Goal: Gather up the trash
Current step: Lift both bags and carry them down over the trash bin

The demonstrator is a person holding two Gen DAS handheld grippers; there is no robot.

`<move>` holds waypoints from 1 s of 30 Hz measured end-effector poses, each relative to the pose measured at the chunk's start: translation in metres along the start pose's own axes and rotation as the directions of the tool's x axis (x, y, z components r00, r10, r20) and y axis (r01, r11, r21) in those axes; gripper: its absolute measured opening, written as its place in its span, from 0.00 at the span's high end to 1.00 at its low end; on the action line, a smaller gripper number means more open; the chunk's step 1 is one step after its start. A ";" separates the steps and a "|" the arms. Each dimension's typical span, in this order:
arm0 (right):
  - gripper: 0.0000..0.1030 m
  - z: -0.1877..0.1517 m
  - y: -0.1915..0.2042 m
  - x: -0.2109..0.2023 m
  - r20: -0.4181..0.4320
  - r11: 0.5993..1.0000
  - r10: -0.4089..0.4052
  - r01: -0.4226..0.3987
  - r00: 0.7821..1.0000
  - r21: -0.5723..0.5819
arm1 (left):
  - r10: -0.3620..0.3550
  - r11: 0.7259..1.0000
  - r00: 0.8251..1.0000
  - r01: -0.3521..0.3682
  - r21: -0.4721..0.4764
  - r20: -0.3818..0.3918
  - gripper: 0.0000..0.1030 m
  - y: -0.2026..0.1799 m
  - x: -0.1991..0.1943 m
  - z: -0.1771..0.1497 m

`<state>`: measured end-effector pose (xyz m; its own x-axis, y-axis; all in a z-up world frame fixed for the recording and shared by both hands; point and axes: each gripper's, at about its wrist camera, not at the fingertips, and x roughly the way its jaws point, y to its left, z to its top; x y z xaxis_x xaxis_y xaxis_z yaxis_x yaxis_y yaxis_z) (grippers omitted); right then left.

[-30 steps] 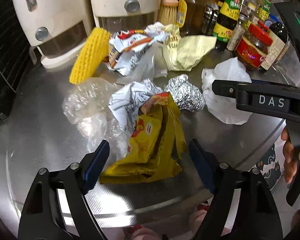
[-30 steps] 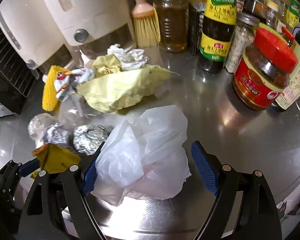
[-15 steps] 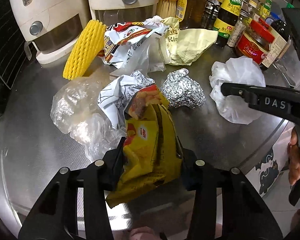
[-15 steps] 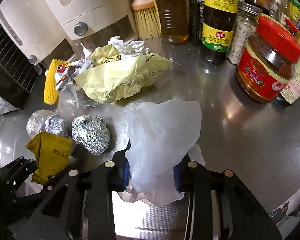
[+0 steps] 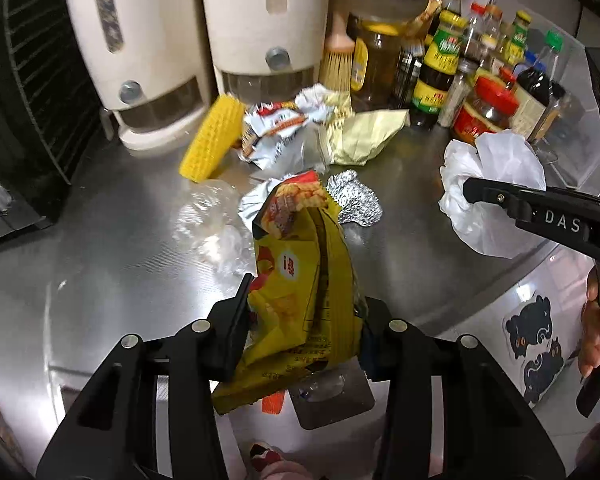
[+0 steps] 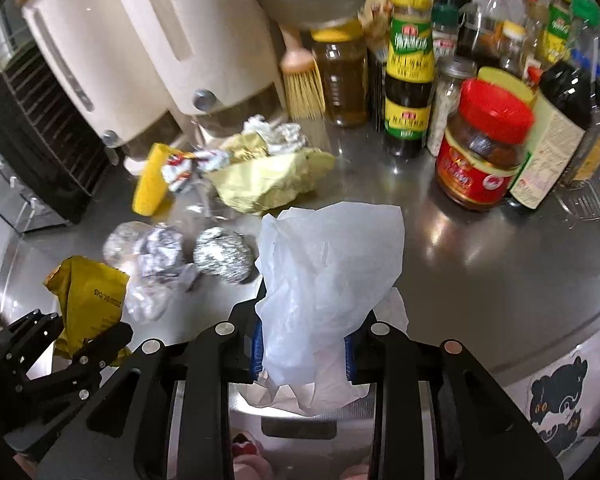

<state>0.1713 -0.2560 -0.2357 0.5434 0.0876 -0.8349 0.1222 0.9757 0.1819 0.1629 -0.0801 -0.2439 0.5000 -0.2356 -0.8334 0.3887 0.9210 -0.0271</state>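
Observation:
My left gripper (image 5: 304,304) is shut on a crumpled yellow snack wrapper (image 5: 300,264) and holds it a little above the steel counter (image 5: 100,240). The jaws of my right gripper (image 6: 326,312) are closing on a white plastic bag (image 6: 332,248), which the pads pinch and hold off the counter. On the counter beyond lie a foil ball (image 5: 354,200), clear plastic film (image 5: 208,216), a silver printed wrapper (image 5: 276,132), a pale yellow bag (image 5: 368,134) and a yellow foam net (image 5: 212,142). The left gripper (image 6: 80,344) with its wrapper (image 6: 88,296) shows low on the left of the right wrist view.
Two cream dispensers (image 5: 140,40) stand at the back, with a black wire rack (image 5: 32,80) to their left. A brush (image 5: 338,64), several sauce bottles and a red-lidded jar (image 5: 484,114) crowd the back right. The counter's rounded front edge runs just under both grippers.
Both grippers went from open around their items to closed on them. Each has since risen, lifting the yellow wrapper and the white bag off the counter.

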 end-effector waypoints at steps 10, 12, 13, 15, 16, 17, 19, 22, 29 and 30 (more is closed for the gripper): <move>0.71 -0.032 0.010 -0.058 0.059 0.999 0.030 -0.029 0.998 -0.028 | 0.001 0.999 0.998 0.001 -0.033 0.056 0.59 0.002 -0.062 -0.030; 0.71 -0.040 0.011 -0.068 0.063 0.999 0.038 -0.036 0.997 -0.031 | 0.001 0.999 0.998 0.001 -0.042 0.061 0.59 0.002 -0.071 -0.036; 0.71 -0.044 0.011 -0.074 0.064 0.999 0.045 -0.043 0.997 -0.031 | -0.001 0.999 0.998 0.004 -0.048 0.062 0.59 0.003 -0.077 -0.042; 0.71 -0.054 0.011 -0.081 0.061 0.998 0.053 -0.051 0.997 -0.035 | -0.005 0.998 0.998 0.009 -0.055 0.059 0.59 0.002 -0.083 -0.050; 0.71 -0.060 0.011 -0.085 0.056 0.998 0.057 -0.055 0.997 -0.037 | -0.009 0.998 0.998 0.012 -0.058 0.055 0.59 0.001 -0.086 -0.056; 0.71 -0.064 0.011 -0.087 0.052 0.998 0.061 -0.059 0.997 -0.036 | -0.011 0.998 0.999 0.014 -0.061 0.051 0.59 0.000 -0.087 -0.061; 0.71 -0.078 0.011 -0.088 0.031 0.997 0.069 -0.068 0.997 -0.035 | -0.021 0.997 0.999 0.024 -0.071 0.037 0.59 -0.001 -0.089 -0.074; 0.71 -0.098 0.009 -0.083 -0.010 0.997 0.062 -0.062 0.998 -0.035 | -0.034 0.996 0.999 0.034 -0.082 0.005 0.59 -0.004 -0.086 -0.096; 0.71 -0.147 -0.002 -0.043 -0.139 0.999 0.038 -0.039 0.989 -0.008 | -0.075 0.994 0.993 0.067 -0.087 -0.094 0.59 -0.012 -0.055 -0.136; 0.71 -0.153 -0.003 -0.036 -0.156 0.999 0.034 -0.035 0.987 -0.005 | -0.082 0.993 0.991 0.072 -0.091 -0.108 0.59 -0.013 -0.047 -0.141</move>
<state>0.0248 -0.2317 -0.2859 0.4111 0.1506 -0.8991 0.0987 0.9731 0.2081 0.0248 -0.0369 -0.2820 0.3803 -0.2751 -0.8830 0.3516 0.9261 -0.1371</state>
